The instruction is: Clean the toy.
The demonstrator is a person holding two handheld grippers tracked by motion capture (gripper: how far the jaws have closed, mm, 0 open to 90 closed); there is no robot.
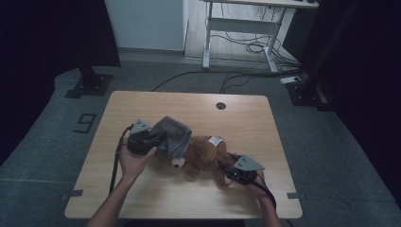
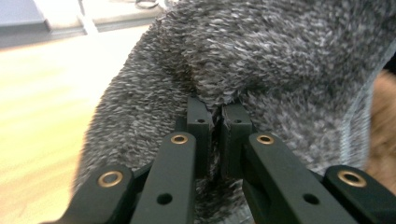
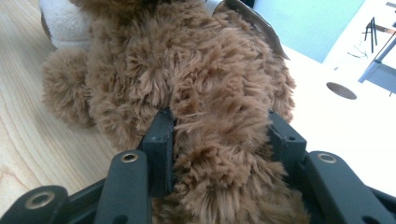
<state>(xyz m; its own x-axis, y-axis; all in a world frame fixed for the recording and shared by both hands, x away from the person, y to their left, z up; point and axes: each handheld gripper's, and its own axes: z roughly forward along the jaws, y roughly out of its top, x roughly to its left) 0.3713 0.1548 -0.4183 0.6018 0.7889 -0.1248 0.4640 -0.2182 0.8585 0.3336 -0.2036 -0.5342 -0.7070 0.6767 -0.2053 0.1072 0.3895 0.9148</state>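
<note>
A brown teddy bear (image 1: 203, 156) lies on its side in the middle of the wooden table (image 1: 142, 106). A grey fuzzy cloth (image 1: 174, 135) drapes over its head. My left gripper (image 1: 153, 138) is shut on a fold of that grey cloth (image 2: 261, 65), lifted a little off the table. My right gripper (image 1: 226, 174) is shut on one brown leg of the bear (image 3: 219, 135), its jaws pressing into the fur on both sides. The bear's white muzzle (image 1: 177, 162) peeks out below the cloth.
A round cable hole (image 1: 221, 105) sits near the table's far edge. Beyond the table stand a white desk frame (image 1: 246, 28) with cables on the floor and a dark stand base (image 1: 90, 85). Bare wood lies to the left of the bear.
</note>
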